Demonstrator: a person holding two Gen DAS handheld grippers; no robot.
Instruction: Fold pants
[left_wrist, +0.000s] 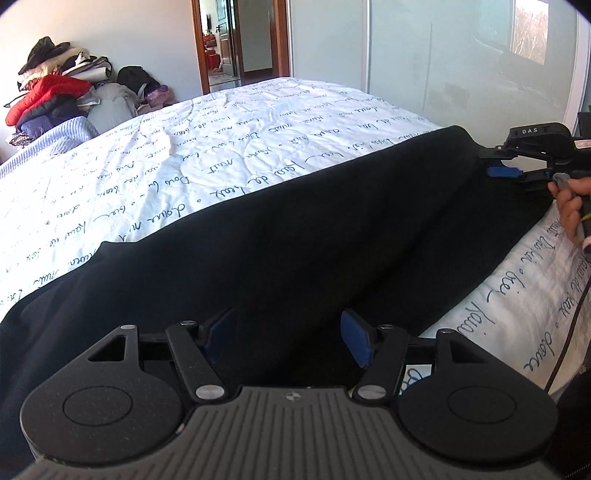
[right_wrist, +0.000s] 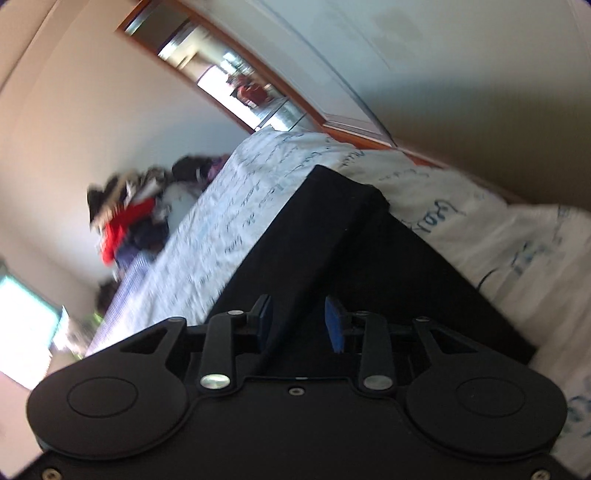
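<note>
Your left tool (left_wrist: 288, 338) hangs spread above the black pants (left_wrist: 280, 236) on the bed (left_wrist: 184, 155); your right tool (right_wrist: 297, 325), spread, straddles their edge.

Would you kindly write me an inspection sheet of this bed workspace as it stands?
Surface: bed cover, white with script print, lightly wrinkled.
Job's things: black pants lying lengthwise across the cover.
Clutter: clothes pile beyond the bed's far-left side.
Grippers: left gripper open over the pants; right gripper open at the pants' other end, fabric between its fingers.
Cables: dark cable hanging near the right hand.
Surroundings: open doorway, frosted glass panels.
</note>
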